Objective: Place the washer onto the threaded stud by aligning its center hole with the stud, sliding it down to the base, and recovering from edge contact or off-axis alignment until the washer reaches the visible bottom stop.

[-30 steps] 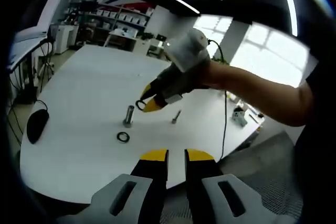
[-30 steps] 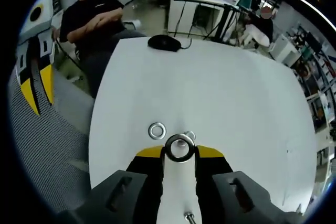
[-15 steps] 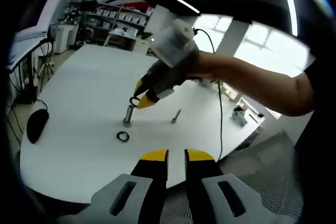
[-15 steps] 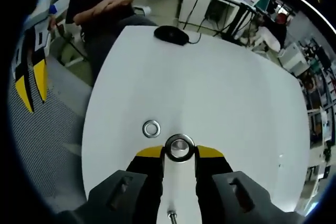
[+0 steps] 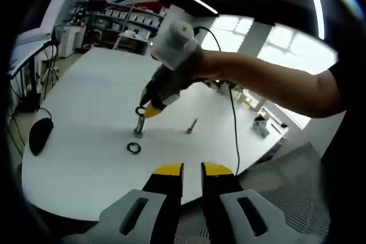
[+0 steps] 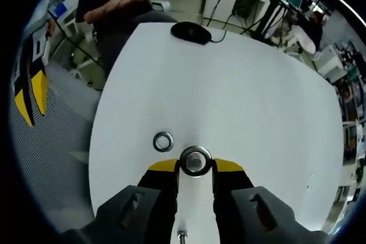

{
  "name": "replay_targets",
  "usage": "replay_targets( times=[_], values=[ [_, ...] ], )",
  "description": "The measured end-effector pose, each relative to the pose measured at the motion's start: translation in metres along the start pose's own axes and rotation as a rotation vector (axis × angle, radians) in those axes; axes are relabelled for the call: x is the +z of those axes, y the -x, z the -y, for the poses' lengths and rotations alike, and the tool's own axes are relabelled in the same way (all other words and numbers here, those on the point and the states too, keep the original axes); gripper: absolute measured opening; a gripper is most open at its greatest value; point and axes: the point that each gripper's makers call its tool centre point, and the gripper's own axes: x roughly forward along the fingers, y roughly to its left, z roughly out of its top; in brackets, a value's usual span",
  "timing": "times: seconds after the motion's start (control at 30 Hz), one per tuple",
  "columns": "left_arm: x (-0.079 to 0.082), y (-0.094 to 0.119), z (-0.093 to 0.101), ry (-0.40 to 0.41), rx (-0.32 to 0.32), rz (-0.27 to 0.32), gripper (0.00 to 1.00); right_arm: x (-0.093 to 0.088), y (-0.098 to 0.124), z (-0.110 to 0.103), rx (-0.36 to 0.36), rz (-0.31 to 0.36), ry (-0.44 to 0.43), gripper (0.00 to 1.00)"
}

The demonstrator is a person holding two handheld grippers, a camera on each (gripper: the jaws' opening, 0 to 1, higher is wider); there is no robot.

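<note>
Right gripper (image 6: 195, 167): closed on the washer (image 6: 195, 160), pinched between its yellow tips; seen from the left gripper view (image 5: 144, 108) it hangs tip-down over the worktop.
Washer: held flat, directly above the top of the threaded stud (image 5: 139, 125); in the right gripper view the stud's top shows through its centre hole. Whether it touches the stud, cannot tell.
Threaded stud: upright on the white worktop (image 6: 257, 107).
Second washer (image 6: 163, 141): flat on the worktop, just beside the stud.
Loose bolt (image 5: 191, 126): lying on the worktop, near the stud.
Left gripper (image 5: 191, 171): jaws nearly together, nothing between them, held well back off the worktop edge.
Computer mouse (image 6: 191, 31): far edge of the worktop.
</note>
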Motion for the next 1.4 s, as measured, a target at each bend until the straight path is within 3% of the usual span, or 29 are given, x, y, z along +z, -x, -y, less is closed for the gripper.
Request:
replay_targets(
  times=[0.83, 1.4],
  values=[
    [-0.001, 0.000, 0.000, 0.001, 0.001, -0.002, 0.10, -0.013, -0.022, -0.008, 0.057, -0.076, 0.017, 0.23],
    [0.000, 0.002, -0.004, 0.010, 0.006, 0.003, 0.10, -0.024, -0.048, -0.010, 0.101, -0.114, 0.003, 0.23]
  ],
)
